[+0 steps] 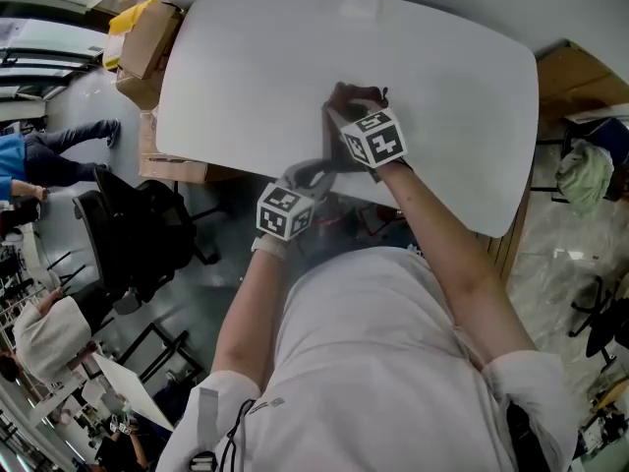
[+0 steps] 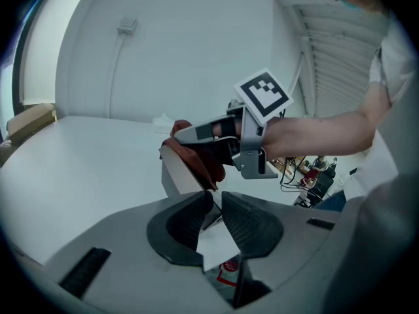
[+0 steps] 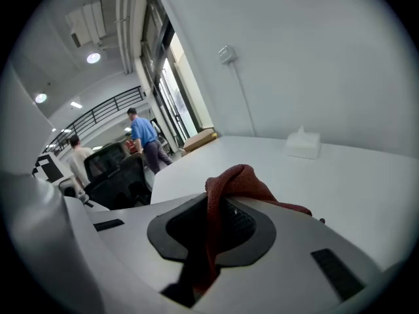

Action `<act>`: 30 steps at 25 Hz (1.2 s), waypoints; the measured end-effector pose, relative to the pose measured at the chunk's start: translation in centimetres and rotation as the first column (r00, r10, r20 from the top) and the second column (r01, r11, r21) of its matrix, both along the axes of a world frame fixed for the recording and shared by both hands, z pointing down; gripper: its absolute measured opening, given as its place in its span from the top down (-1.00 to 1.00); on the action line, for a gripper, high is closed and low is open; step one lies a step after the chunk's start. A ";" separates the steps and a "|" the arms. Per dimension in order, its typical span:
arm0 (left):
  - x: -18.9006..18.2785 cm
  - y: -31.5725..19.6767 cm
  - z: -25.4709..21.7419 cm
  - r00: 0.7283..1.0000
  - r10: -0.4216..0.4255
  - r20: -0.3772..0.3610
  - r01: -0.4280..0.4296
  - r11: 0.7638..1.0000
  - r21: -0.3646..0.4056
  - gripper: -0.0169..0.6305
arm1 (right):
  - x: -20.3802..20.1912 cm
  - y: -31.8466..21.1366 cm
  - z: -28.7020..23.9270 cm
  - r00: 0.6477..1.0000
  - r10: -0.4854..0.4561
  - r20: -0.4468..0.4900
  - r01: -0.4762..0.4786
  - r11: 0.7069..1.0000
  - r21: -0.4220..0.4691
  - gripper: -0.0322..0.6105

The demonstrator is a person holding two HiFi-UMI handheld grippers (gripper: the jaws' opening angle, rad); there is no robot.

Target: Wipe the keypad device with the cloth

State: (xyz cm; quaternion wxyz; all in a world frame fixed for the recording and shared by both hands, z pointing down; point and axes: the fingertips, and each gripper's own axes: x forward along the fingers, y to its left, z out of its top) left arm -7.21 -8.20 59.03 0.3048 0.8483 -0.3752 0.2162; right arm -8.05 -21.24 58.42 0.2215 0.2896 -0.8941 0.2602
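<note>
My left gripper (image 2: 216, 205) is shut on the keypad device (image 2: 175, 173), a pale flat slab that sticks out from between its pads over the white table (image 1: 295, 57). A dark red cloth (image 2: 201, 161) lies draped over the device's far end. My right gripper (image 2: 178, 136) is shut on that cloth and hovers just above the device. In the right gripper view the cloth (image 3: 239, 178) bunches up out of the right gripper (image 3: 213, 207). From the head view, the cloth (image 1: 354, 96) shows beyond the right gripper's marker cube, and the left gripper (image 1: 310, 177) sits at the table's near edge.
A white tissue box (image 3: 302, 142) stands further back on the table. Cardboard boxes (image 1: 147, 42) are stacked off the table's left end, beside a black office chair (image 1: 138, 229). People (image 3: 141, 136) stand in the room beyond. Cables and gear (image 2: 314, 175) lie behind my right arm.
</note>
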 end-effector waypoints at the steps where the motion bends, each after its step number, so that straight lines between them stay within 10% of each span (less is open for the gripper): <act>1: 0.0 0.0 0.0 1.000 0.000 -0.002 0.000 1.000 0.000 0.70 | 0.2 -0.1 0.3 1.000 0.016 0.009 -0.015 1.000 -0.013 0.73; 20: -0.1 0.1 0.2 0.999 -0.030 -0.019 0.030 1.000 0.007 0.70 | 9.4 -0.2 9.0 0.965 0.217 -0.145 -0.239 0.958 -0.160 0.73; 30: -0.2 0.1 0.0 0.999 -0.032 -0.026 0.032 0.999 0.005 0.70 | 6.8 1.9 7.0 0.985 0.098 -0.139 -0.107 0.993 -0.059 0.73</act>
